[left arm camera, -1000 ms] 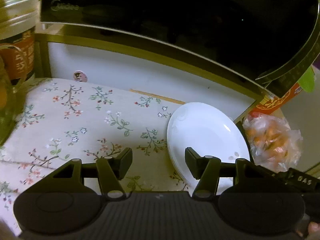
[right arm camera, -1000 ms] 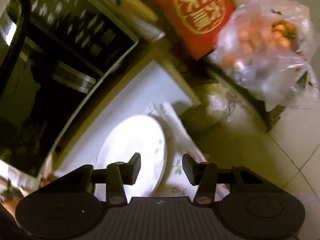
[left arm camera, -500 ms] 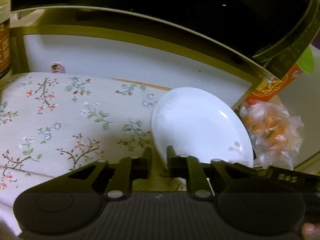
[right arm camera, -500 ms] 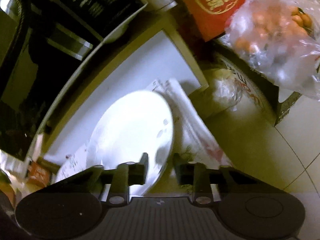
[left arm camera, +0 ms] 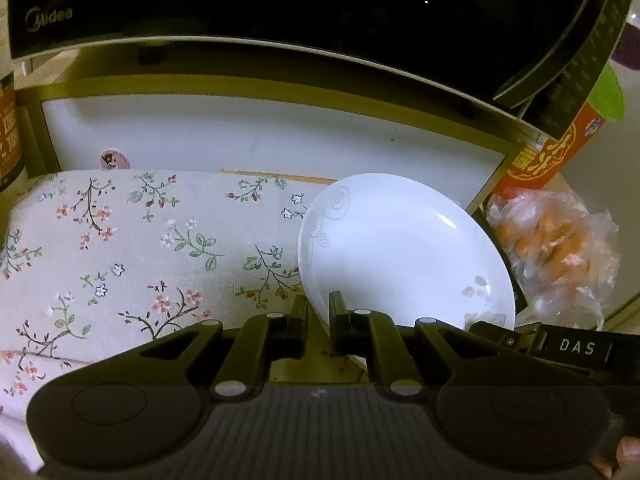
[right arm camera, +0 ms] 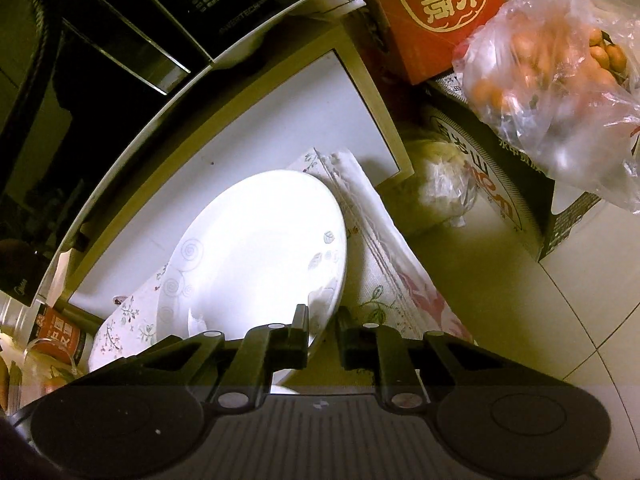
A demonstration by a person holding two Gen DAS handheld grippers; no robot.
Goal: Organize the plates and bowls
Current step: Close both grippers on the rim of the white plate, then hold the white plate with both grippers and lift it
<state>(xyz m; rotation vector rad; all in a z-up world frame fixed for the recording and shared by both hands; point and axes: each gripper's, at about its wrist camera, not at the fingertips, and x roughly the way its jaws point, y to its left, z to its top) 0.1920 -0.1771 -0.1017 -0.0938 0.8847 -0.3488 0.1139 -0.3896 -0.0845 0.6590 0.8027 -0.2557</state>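
Pinching opposite edges of the white plate (left arm camera: 404, 248), the left gripper (left arm camera: 318, 312) and right gripper (right arm camera: 322, 322) hold it at the desk's right end, on the floral cloth (left arm camera: 132, 248).

Plate (left arm camera: 400, 248) on tablecloth (left arm camera: 140, 248) (microwave (left arm camera: 280, 0) behind), bag (left arm camera: 556, 256) right

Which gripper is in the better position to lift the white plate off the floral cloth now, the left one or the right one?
Neither is clearly better: the left gripper and the right gripper each pinch the white plate's near rim from opposite sides. Lifting with both together looks safest.
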